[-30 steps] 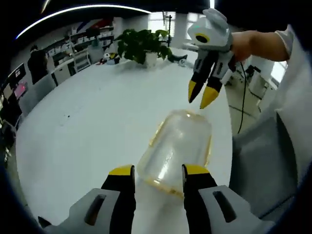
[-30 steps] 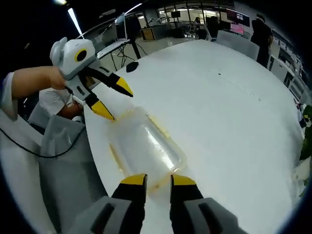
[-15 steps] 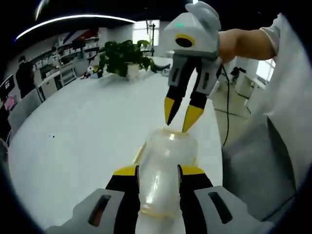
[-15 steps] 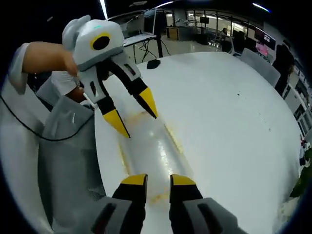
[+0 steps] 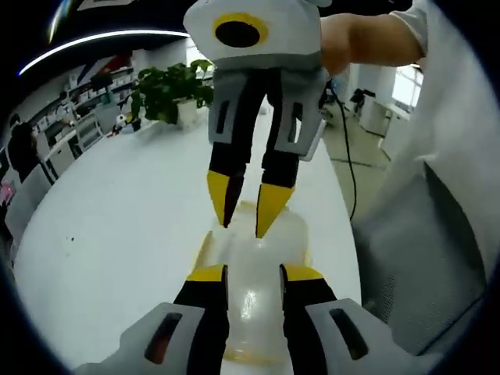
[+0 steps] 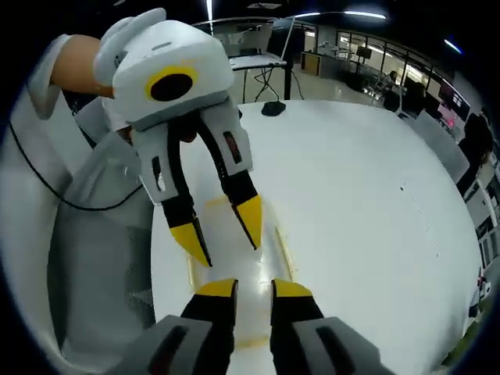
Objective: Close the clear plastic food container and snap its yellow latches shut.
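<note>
No legible text, label, brand or number on any surface in either view (distant shelf and screen markings too blurred).

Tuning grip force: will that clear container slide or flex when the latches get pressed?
The clear container looks thin-walled and apparently empty, so probably light and somewhat flexible. It sits on a smooth white table, so it may well skid unless braced. Both hand-held grippers, left and right, straddle it from opposite ends.
</note>
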### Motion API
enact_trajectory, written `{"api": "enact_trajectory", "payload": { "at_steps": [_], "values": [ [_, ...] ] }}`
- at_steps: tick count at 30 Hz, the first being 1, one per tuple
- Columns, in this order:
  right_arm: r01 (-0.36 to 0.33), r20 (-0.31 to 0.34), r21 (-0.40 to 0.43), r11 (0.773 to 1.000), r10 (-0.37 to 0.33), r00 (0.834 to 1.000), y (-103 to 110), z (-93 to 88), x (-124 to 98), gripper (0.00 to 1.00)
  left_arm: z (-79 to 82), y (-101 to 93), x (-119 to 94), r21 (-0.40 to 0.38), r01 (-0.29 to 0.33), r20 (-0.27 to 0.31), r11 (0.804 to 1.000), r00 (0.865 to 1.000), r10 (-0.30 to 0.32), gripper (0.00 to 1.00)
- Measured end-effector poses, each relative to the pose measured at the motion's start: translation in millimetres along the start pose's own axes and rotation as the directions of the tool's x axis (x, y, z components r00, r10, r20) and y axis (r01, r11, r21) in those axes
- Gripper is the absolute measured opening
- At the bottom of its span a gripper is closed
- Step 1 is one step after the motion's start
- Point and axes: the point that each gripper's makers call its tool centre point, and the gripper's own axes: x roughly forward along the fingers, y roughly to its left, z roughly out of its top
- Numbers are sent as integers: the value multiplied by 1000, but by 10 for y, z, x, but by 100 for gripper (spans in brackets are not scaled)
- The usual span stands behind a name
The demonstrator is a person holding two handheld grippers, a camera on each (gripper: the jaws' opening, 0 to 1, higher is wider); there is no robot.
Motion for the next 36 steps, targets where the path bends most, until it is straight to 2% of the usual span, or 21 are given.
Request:
{"api": "enact_trajectory", "payload": {
  "at_steps": [3, 5, 8, 12, 16, 22, 25, 30, 34, 35, 36],
  "values": [
    [-7, -2, -12, 1000, 7, 1000, -4, 21, 44, 13, -15, 7, 19, 9, -6, -7, 1000, 1000, 6, 24],
    [-5, -21, -49, 999, 4, 1000, -20, 13, 97, 14, -23, -19, 29, 9, 0, -9, 1000, 1000, 0, 24],
    [-21, -16, -48, 999, 20, 1000, -16, 36, 138, 14, -56, -37, 55, 18, 2, -19, 1000, 1000, -2, 24],
    [-41, -31, -62, 997, 39, 999, -20, 28, 203, 13, -58, -137, 62, -2, 33, -3, 999, 999, -33, 26],
    [-34, -36, -54, 998, 32, 999, -102, 38, 238, 14, -92, -207, 72, 13, 34, -16, 999, 999, -34, 28],
    [-17, -32, -55, 998, 16, 999, -193, 56, 259, 22, -141, -247, 102, 58, 3, -34, 998, 999, -1, 36],
    [-24, -60, -80, 996, 20, 998, -225, 17, 265, 26, -150, -267, 103, 82, -5, -32, 997, 999, 7, 39],
    [-48, -74, -106, 993, 41, 996, -266, 36, 254, 30, -199, -276, 112, 120, -18, -59, 993, 998, 25, 44],
    [-109, -94, -188, 976, 93, 991, -222, 40, 282, 31, -229, -253, 131, 119, -41, -56, 992, 997, 48, 48],
    [-113, -90, -183, 977, 97, 991, -207, 46, 287, 32, -227, -255, 135, 126, -44, -54, 991, 997, 51, 48],
    [-131, -98, -168, 977, 116, 988, -187, 33, 304, 33, -243, -211, 135, 198, -68, -75, 978, 994, 85, 48]
  ]
}}
